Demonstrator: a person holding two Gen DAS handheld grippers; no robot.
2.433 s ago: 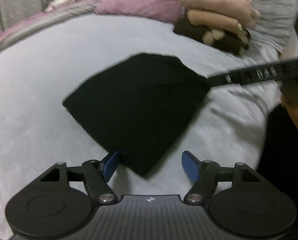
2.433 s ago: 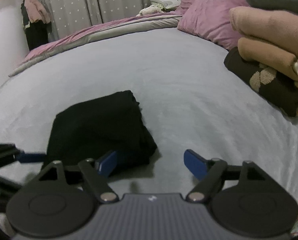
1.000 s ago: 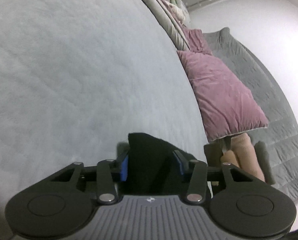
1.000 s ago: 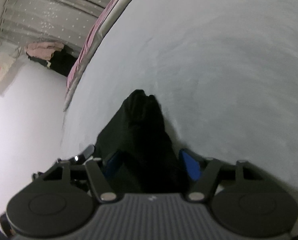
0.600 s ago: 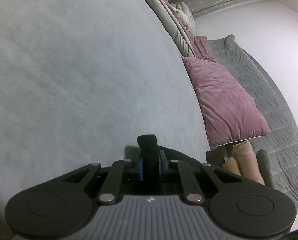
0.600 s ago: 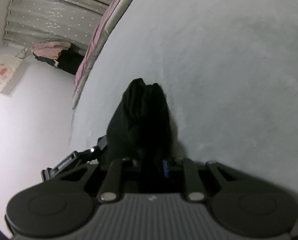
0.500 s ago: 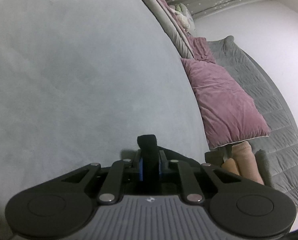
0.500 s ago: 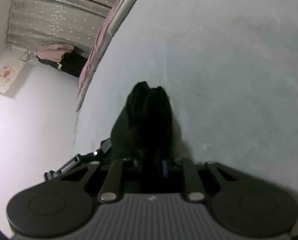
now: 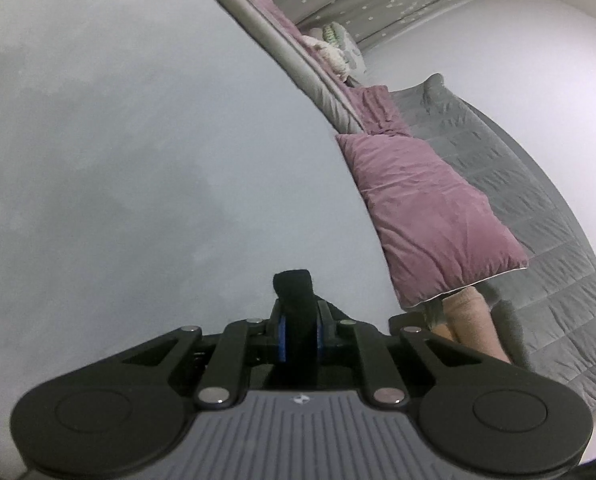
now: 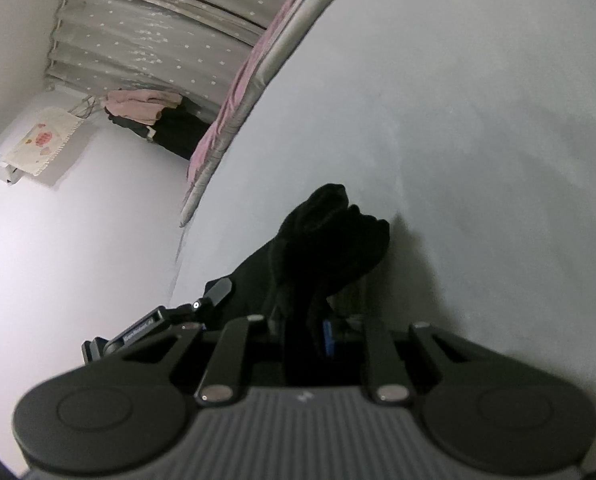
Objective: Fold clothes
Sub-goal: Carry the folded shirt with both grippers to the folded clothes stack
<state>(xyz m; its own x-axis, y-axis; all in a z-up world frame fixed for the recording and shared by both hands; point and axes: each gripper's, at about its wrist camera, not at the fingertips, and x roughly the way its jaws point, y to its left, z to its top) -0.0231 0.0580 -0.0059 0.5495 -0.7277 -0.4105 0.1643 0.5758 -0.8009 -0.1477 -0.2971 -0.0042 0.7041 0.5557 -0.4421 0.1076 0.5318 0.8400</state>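
With both tongs pinched on it, the black garment (image 10: 330,248) sits bunched between them over the grey bedspread (image 9: 138,140). Left gripper (image 9: 298,330): blue pads pressed together on a narrow fold of black cloth that pokes out past the tips. Right gripper (image 10: 310,334): also clamped on cloth, with a thicker wad of several layers sticking out ahead. Part of the left gripper shows just left of the wad in the right wrist view, so the two holds are near each other.

Handling, as a judgement: light, soft, limp fabric; no stiffness, so anything unsupported will sag and layers can slide apart. Not fragile. Best held at edges or corners through all layers, not at mid-panel.

Whether it is lifted or resting on the bed cannot be told. Pink pillow (image 9: 426,208) and a stack of folded clothes (image 9: 470,320) lie far right.
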